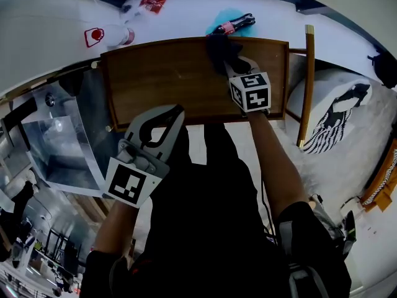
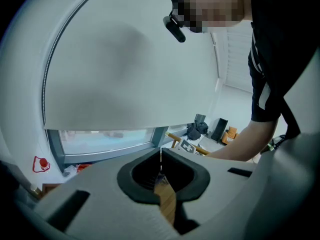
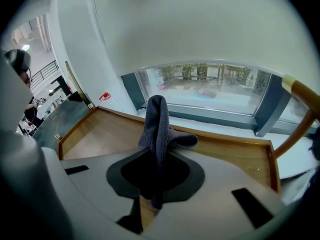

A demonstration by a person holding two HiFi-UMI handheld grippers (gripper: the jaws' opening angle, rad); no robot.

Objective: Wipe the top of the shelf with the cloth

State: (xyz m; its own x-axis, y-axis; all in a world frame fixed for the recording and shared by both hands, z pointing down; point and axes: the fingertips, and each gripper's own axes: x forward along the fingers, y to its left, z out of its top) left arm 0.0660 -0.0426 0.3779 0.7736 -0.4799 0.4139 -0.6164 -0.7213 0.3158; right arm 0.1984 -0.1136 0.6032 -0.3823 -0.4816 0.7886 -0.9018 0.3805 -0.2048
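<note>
The brown wooden shelf top (image 1: 161,73) with its raised rim fills the middle of the head view. My right gripper (image 1: 234,67) is over its far right part, shut on a dark grey cloth (image 1: 220,47). In the right gripper view the cloth (image 3: 156,121) sticks up from between the jaws and droops onto the shelf top (image 3: 100,134). My left gripper (image 1: 175,112) hovers at the shelf's near edge, left of centre. Its jaws are shut with nothing between them, and the left gripper view (image 2: 161,159) points up at a white wall.
A white bottle with a red cap (image 1: 115,36) and red packaging (image 1: 154,2) lie beyond the shelf on the left. A blue item with a black object (image 1: 232,25) lies behind it. A wooden post (image 1: 307,85) and a striped bag (image 1: 338,120) are to the right, a shiny metal surface (image 1: 56,141) to the left.
</note>
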